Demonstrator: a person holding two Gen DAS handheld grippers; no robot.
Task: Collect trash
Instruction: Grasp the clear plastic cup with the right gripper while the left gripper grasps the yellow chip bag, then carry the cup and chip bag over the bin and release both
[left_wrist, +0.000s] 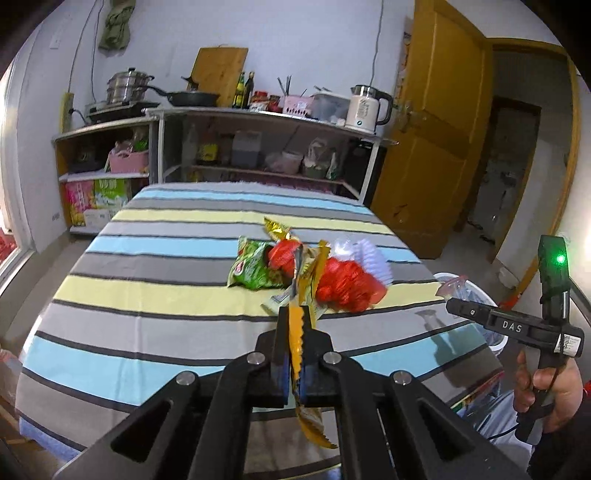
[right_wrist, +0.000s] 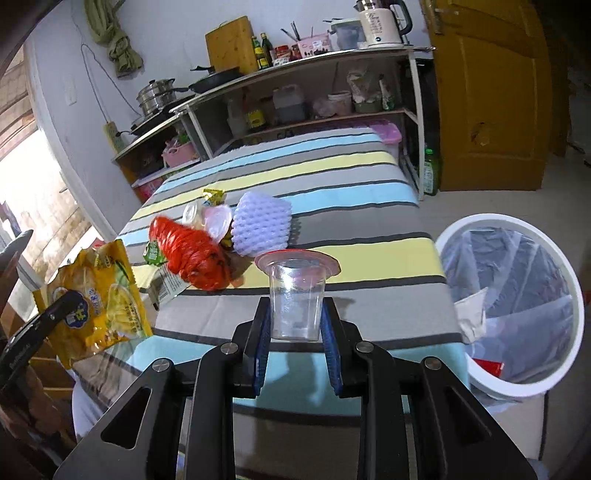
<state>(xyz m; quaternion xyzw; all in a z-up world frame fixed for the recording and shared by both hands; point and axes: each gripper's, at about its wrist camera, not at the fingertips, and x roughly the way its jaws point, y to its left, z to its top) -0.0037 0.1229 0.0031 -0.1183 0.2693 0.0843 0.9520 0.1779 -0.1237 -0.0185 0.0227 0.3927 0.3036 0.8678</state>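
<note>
While the rest of the litter lies heaped mid-table on the striped cloth (right_wrist: 369, 236), each gripper already carries a piece. The left gripper (left_wrist: 294, 321) is pressed together on a yellow snack wrapper (right_wrist: 99, 295), pinched edge-on so the foil hangs limp off the table; it looks light, crinkly and slick, best held well in from the serrated edge. The right gripper (right_wrist: 295, 321) pinches a clear plastic cup (right_wrist: 295, 295) across its lower wall, upright; thin and springy, it probably buckles under a hard squeeze. The white bin (right_wrist: 517, 384) stands just beside the table, to the cup's right.
</note>
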